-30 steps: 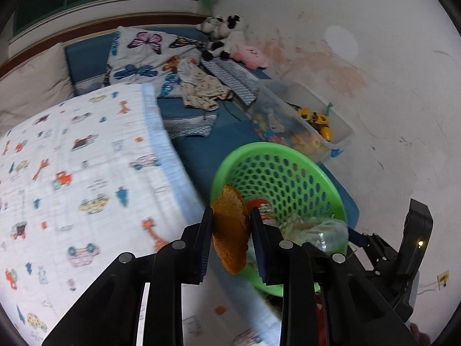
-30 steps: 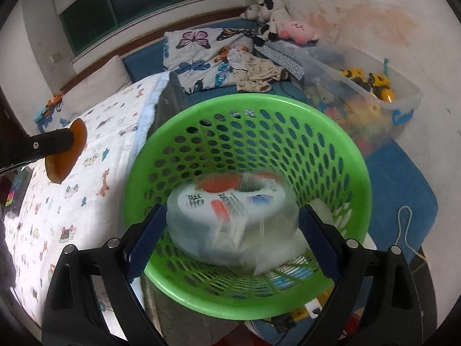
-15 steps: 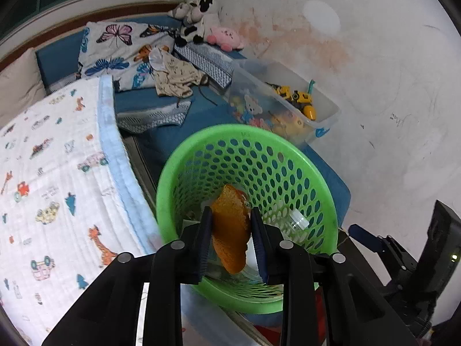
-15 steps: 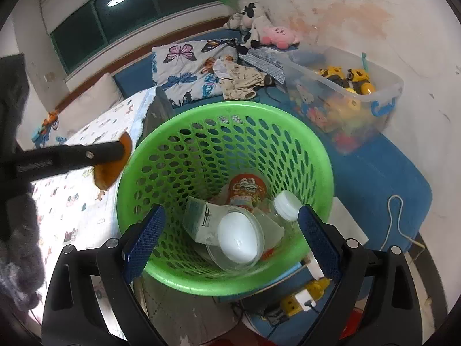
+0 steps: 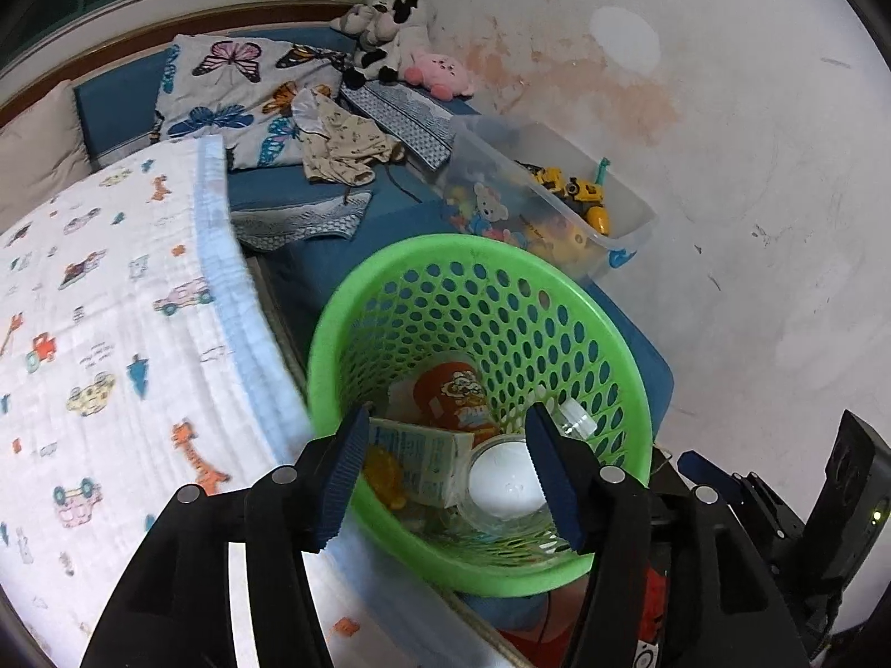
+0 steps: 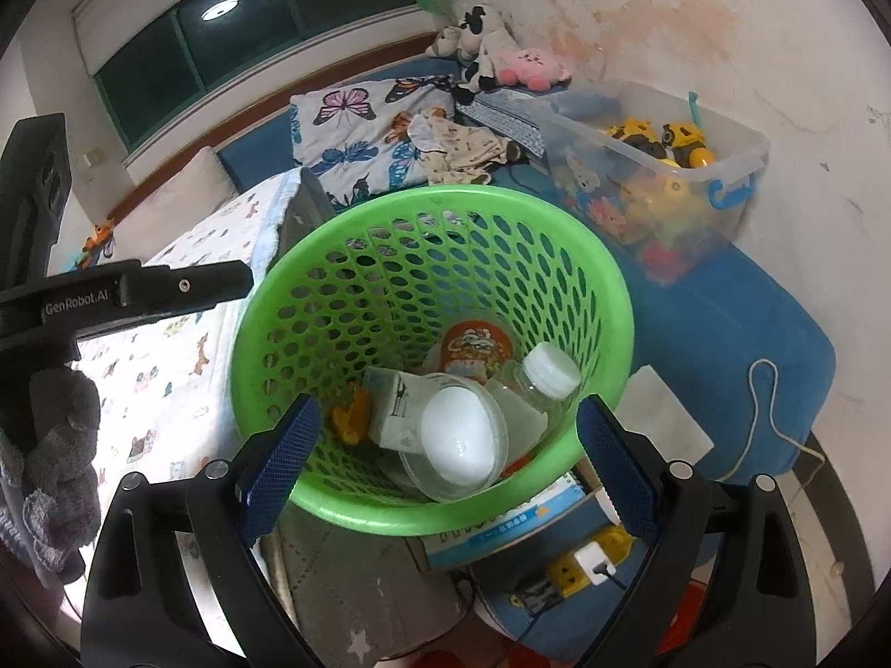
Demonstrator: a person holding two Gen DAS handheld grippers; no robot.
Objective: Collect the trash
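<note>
A green perforated basket (image 5: 484, 256) (image 6: 607, 289) stands beside the bed. Inside lie an orange peel (image 5: 387, 476) (image 6: 352, 418), a milk carton (image 5: 417, 459) (image 6: 390, 406), a clear lidded cup (image 5: 504, 484) (image 6: 456, 437), a red snack cup (image 5: 454, 392) (image 6: 476, 348) and a clear bottle (image 6: 543, 376). My left gripper (image 5: 448, 481) is open and empty above the basket's near rim. My right gripper (image 6: 448, 470) is open and empty at the basket's near side. The left gripper's arm (image 6: 139, 289) shows at the left of the right wrist view.
The bed with a cartoon-print blanket (image 5: 111, 334) lies left of the basket. A clear bin of toys (image 5: 557, 206) (image 6: 657, 167) stands behind it by the wall. A book (image 6: 518, 523) and a yellow power strip (image 6: 584, 562) lie on the floor below the basket.
My left gripper opened and the orange peel dropped into the basket. Earlier the right gripper released the clear lidded cup into the basket and stays open.
</note>
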